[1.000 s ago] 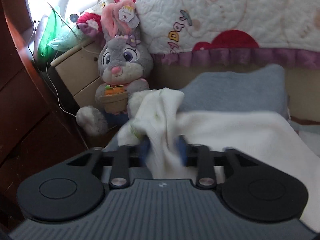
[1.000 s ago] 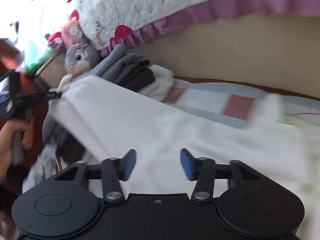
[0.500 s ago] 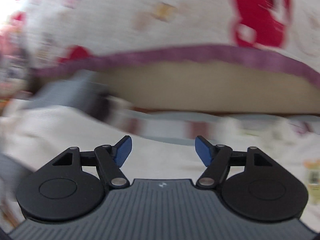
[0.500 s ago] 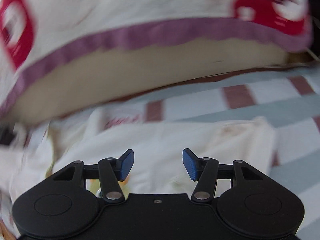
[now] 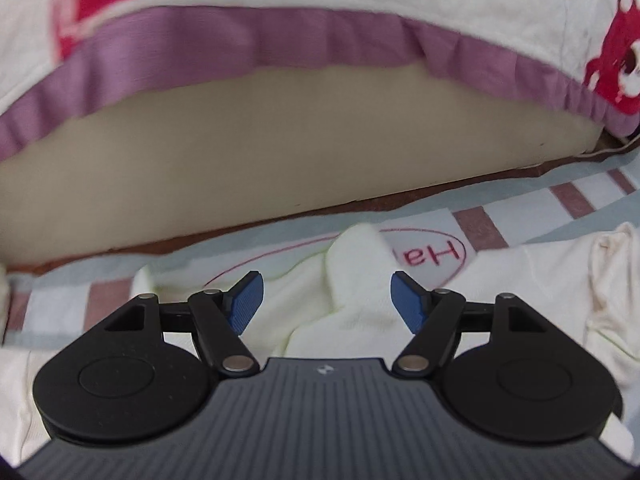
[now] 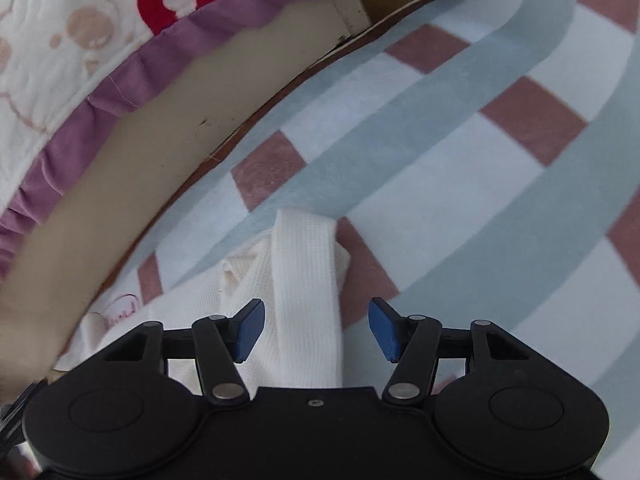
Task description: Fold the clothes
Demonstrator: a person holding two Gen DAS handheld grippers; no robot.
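The left tongs (image 5: 327,300) stand wide, with nothing between their blue pads (image 5: 245,306); a raised fold of the cream garment (image 5: 356,276) sits in the gap but neither pad touches it. The right tongs (image 6: 316,330) are wide too, and a ribbed white band (image 6: 306,300) of the same garment runs up between the pads, touching neither one.

The garment lies on the bed, spread over the checked blanket (image 6: 460,168) of grey, white and brownish squares — rumpled near the left tongs, with one end bunched into a small heap near the right ones. Beyond it there is the beige bed side (image 5: 240,168) and, hanging over that, a quilt with purple frill (image 5: 240,44).

I judge that both tongs are placed for a new grip. The risks from here: the soft knit is bunched, so closing the tongs may catch only the top layer, or several layers together, and the fold would come out crooked. The right tongs could also pinch the blanket under the band and drag it along. If the two sides are lifted unevenly, the loose heap may slide and undo what is already laid flat.
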